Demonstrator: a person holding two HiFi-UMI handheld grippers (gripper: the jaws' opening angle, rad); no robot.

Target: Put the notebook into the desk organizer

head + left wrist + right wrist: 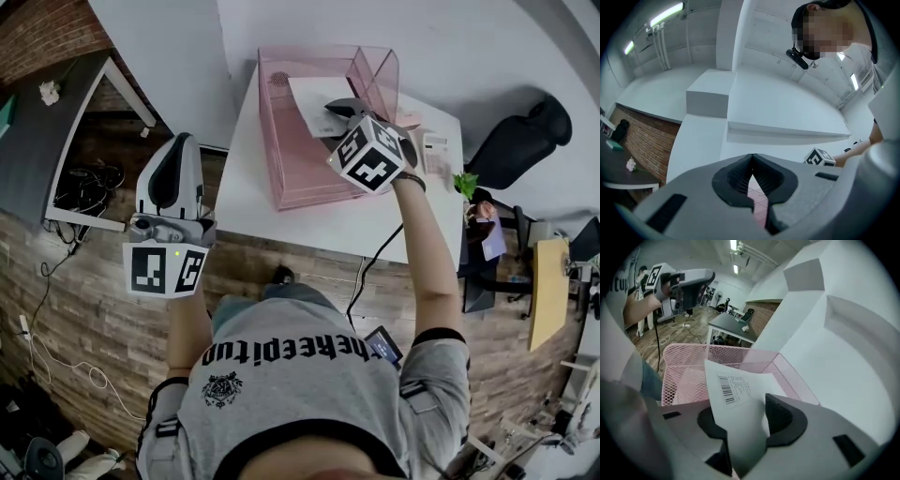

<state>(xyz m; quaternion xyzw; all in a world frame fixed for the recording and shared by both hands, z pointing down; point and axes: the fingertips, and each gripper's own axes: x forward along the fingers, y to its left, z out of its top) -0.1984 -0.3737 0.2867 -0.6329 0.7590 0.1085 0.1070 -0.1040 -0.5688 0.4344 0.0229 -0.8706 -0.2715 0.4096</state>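
You have: white table [246, 178] ahead | black chair [520, 141] past its right end | green plant [466, 184] beside that end | dark desk [33, 141] on your left | wood floor [94, 300] beneath.

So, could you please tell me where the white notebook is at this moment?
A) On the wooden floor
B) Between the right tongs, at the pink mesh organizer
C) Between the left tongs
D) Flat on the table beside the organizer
B: the right gripper view shows the notebook standing between the right tongs with the pink mesh organizer just beyond, while the left tongs hold nothing.
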